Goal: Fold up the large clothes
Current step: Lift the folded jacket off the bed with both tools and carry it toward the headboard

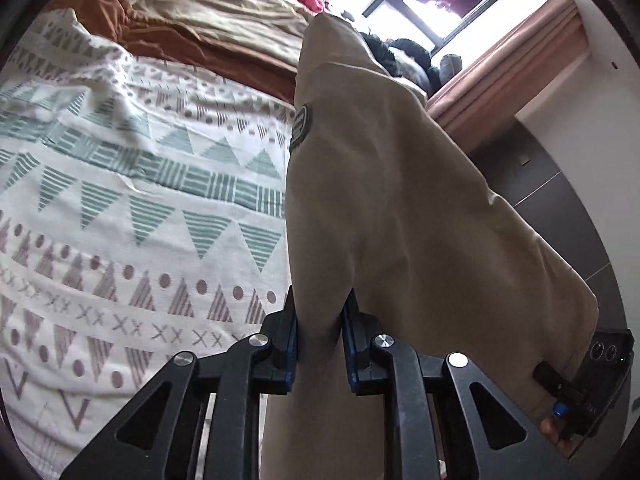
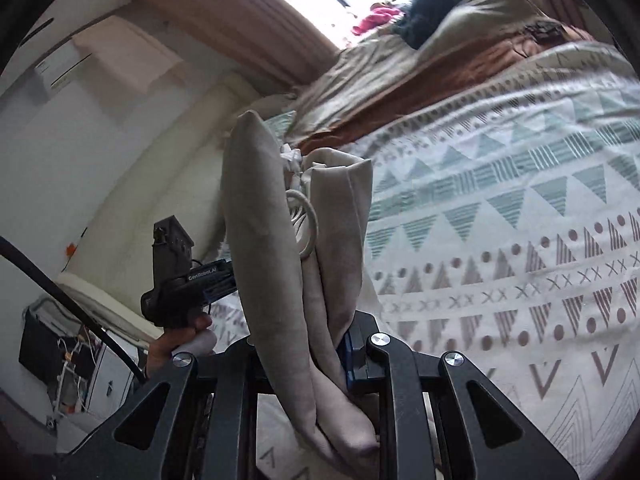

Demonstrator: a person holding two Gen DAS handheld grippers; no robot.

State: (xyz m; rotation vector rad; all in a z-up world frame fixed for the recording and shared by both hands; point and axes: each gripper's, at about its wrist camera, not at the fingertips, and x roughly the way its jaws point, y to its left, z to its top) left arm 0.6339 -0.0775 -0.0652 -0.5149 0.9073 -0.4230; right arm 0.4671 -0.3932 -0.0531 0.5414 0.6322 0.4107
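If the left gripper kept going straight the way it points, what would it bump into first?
The left gripper is already shut on the beige garment, which fills the line ahead of it. Past that cloth, probably the bed's patterned blanket or the rust-brown bedding; depth is unclear here.

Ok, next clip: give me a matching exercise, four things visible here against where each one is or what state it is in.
Things:
1. beige fabric garment
2. dark oval sewn patch
3. white looped drawstring cord
4. triangle-patterned white bedspread

States:
A. dangling between garment folds
B. spread flat over the bed
C. clamped in left tool and right tool
D. stitched on garment

Pairs: 1-C, 2-D, 3-A, 4-B
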